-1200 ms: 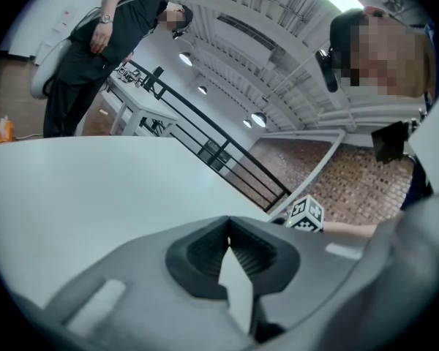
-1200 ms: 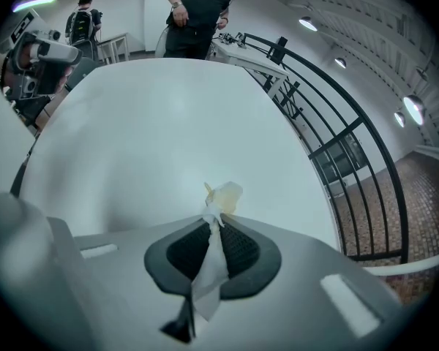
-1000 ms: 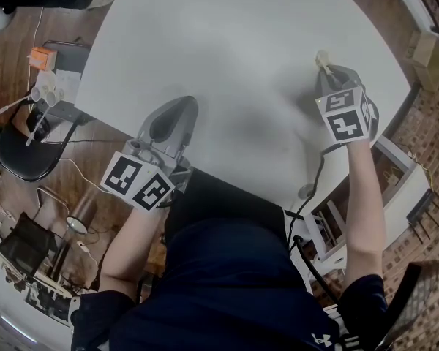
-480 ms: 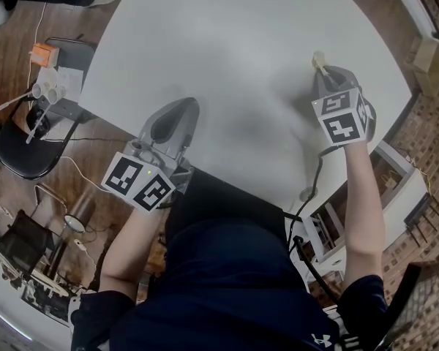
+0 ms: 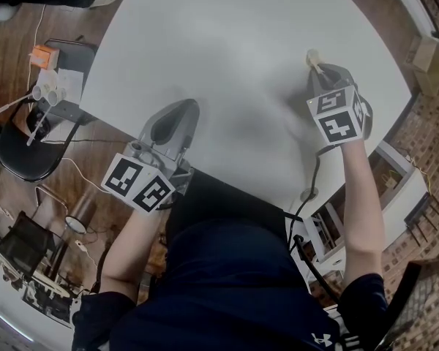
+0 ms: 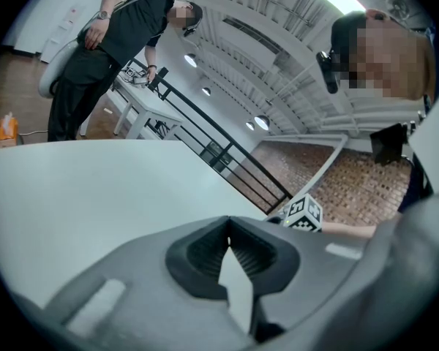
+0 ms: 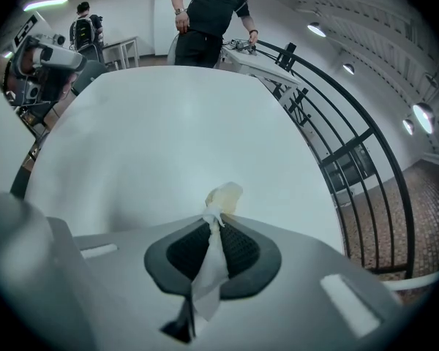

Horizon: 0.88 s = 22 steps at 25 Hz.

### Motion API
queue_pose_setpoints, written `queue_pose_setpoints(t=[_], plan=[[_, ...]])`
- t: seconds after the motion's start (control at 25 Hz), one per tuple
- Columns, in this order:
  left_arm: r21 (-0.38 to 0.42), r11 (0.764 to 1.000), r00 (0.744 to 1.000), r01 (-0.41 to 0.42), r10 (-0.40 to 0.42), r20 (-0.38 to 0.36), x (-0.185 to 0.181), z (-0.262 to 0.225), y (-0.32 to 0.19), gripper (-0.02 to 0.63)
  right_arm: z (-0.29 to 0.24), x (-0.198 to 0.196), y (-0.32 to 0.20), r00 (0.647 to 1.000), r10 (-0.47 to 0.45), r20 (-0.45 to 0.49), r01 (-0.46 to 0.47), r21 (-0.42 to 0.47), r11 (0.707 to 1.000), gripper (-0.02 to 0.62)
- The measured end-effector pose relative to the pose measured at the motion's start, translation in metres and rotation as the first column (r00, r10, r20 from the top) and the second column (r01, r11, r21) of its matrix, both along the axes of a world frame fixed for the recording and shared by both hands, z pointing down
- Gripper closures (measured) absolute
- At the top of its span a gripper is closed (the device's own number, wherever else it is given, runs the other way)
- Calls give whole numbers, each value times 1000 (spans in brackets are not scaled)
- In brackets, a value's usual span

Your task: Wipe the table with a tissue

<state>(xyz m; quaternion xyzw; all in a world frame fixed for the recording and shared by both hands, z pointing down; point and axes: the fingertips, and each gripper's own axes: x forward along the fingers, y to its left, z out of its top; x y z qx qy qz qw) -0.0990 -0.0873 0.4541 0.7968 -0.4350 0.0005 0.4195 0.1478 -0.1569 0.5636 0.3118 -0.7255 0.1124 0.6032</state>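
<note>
Right gripper (image 7: 214, 224) fingers pinch the tissue (image 7: 223, 196), wad jutting past their tips; left gripper (image 6: 228, 224) fingers closed.

Right hand-held gripper (image 5: 317, 67), tissue (image 5: 312, 55) slightly leftward

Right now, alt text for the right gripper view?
The right claw is shut on a tissue, its crumpled tip poking past the jaws over the white table. A person stands beyond its far edge; black railing at right.
</note>
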Motion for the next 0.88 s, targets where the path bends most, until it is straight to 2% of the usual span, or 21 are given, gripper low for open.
queue_pose_setpoints(t=[0.4, 0.56, 0.76, 0.84, 0.88], plan=[[-7, 1000, 1000, 7, -7, 8, -7, 1, 0, 601, 0, -25, -3, 999, -30, 25, 30, 6, 1000, 577], [-11, 1000, 1000, -5, 5, 11, -3, 2, 3, 601, 0, -24, -4, 997, 6, 71, -6, -1, 1000, 577], [-5, 1000, 1000, -20, 20, 18, 3, -3, 5, 601, -22, -23, -12, 976, 93, 199, -108, 69, 992, 577], [1, 999, 999, -32, 32, 22, 7, -5, 6, 601, -33, -26, -11, 942, 136, 307, -164, 67, 984, 577], [6, 999, 999, -40, 40, 24, 11, -6, 6, 601, -38, -26, -8, 911, 166, 377, -199, 51, 979, 577]])
